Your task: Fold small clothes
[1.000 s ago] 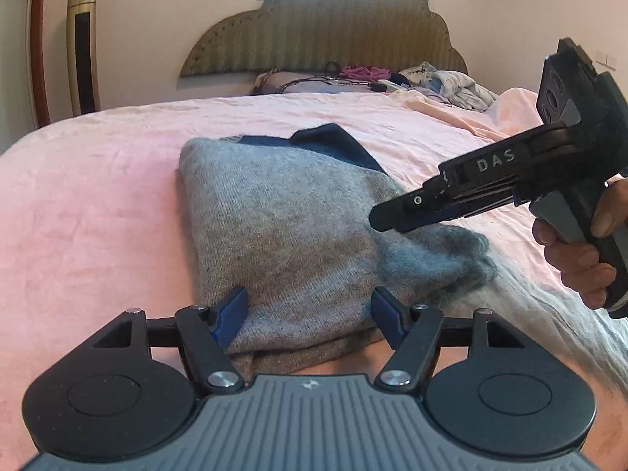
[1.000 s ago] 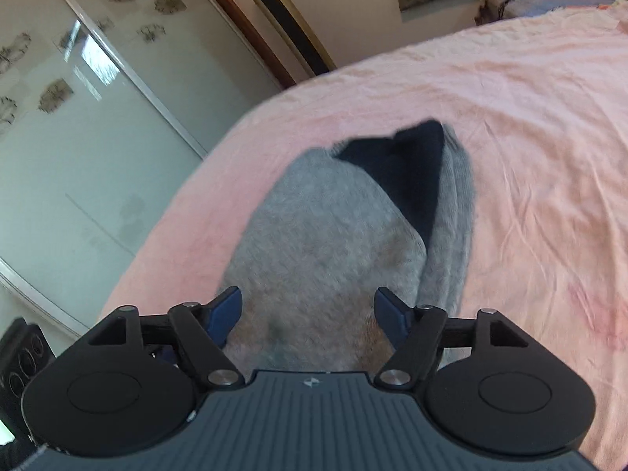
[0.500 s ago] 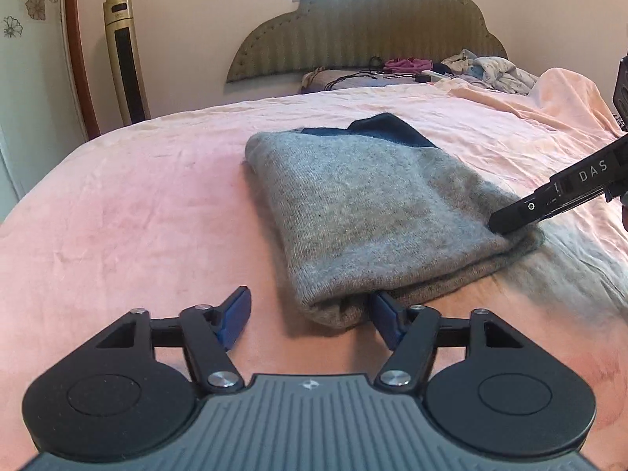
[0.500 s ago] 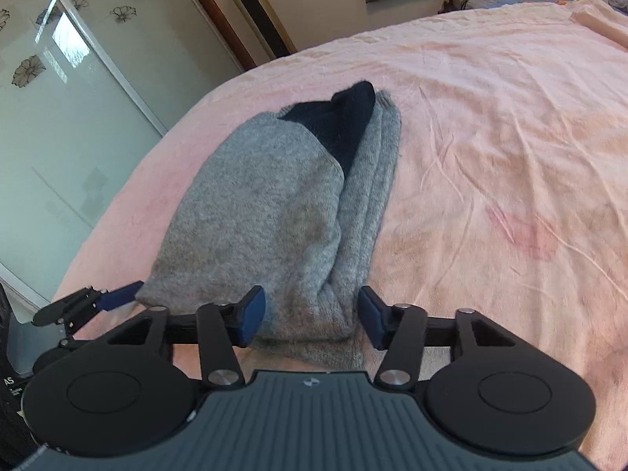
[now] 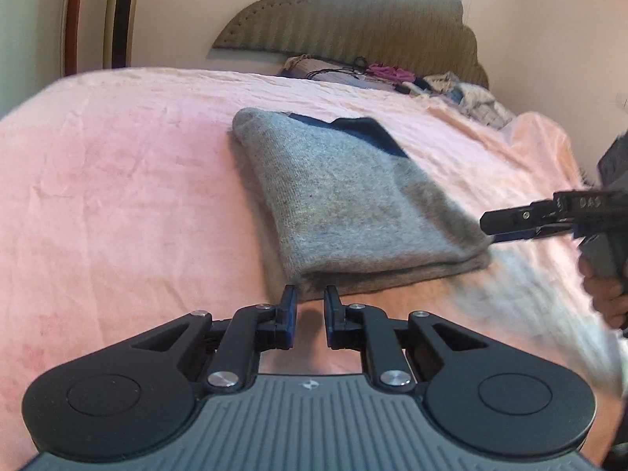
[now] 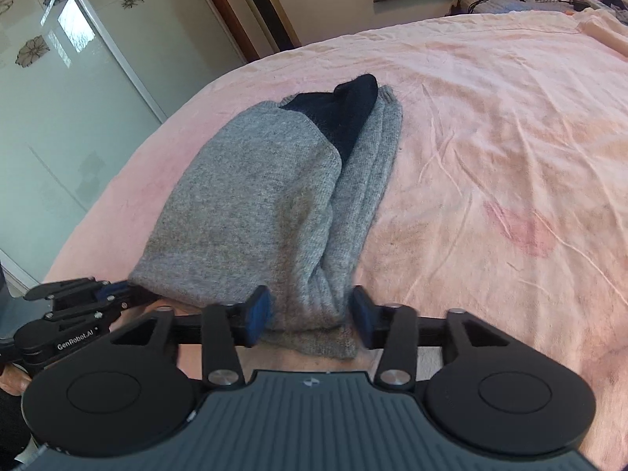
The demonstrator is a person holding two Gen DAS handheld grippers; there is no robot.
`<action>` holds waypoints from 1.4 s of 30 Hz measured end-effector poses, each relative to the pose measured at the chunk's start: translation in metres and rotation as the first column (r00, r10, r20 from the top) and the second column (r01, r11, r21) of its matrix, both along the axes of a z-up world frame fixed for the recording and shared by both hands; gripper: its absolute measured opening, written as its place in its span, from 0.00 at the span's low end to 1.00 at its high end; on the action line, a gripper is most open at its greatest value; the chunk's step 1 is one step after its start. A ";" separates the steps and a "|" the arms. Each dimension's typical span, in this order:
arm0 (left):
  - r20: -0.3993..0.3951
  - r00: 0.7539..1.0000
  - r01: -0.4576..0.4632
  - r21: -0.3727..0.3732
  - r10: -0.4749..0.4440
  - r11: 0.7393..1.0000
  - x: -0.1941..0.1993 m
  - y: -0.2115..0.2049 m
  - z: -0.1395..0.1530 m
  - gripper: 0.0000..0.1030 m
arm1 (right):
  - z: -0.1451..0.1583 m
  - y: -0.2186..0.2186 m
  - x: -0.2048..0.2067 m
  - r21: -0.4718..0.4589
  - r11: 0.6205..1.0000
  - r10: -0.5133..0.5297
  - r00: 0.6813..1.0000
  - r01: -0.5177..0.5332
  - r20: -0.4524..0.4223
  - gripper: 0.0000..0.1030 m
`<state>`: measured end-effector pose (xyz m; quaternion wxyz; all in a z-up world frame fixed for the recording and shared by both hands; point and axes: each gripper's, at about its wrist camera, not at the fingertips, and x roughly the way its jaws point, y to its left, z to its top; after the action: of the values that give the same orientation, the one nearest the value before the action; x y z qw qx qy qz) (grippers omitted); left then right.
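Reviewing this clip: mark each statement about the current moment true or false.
1. The grey garment lies folded on the pink bedspread. True.
2. The left tool grips the garment. False: its jaws have just been closing and have nothing between them.
3. The right tool has its jaws either side of the garment's near end. True; they have just been opening.
4. The garment's dark blue part lies nearest the tools. False: it is at the far end.
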<state>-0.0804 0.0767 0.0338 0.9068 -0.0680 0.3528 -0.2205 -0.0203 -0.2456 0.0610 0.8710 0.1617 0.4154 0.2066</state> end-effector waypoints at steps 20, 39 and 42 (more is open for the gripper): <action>-0.294 0.955 -0.062 -0.301 -0.031 0.952 0.050 0.018 -0.024 0.05 | -0.018 -0.017 0.034 0.069 0.992 0.117 0.984 -0.108 -0.137 0.20; -0.019 0.995 -0.102 -0.006 0.101 0.995 0.161 -0.056 -0.021 0.73 | -0.034 -0.010 0.223 0.044 0.996 -0.071 0.993 0.075 -0.096 0.15; 0.004 0.994 -0.107 -0.003 0.107 0.994 0.151 -0.052 -0.022 0.73 | -0.040 -0.022 0.218 0.102 0.991 -0.081 0.992 0.091 -0.102 0.12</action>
<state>0.0706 0.0246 0.0121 0.9179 -0.0876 0.3465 -0.1725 0.1974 -0.2678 0.0207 0.8481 0.2354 0.4383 0.1825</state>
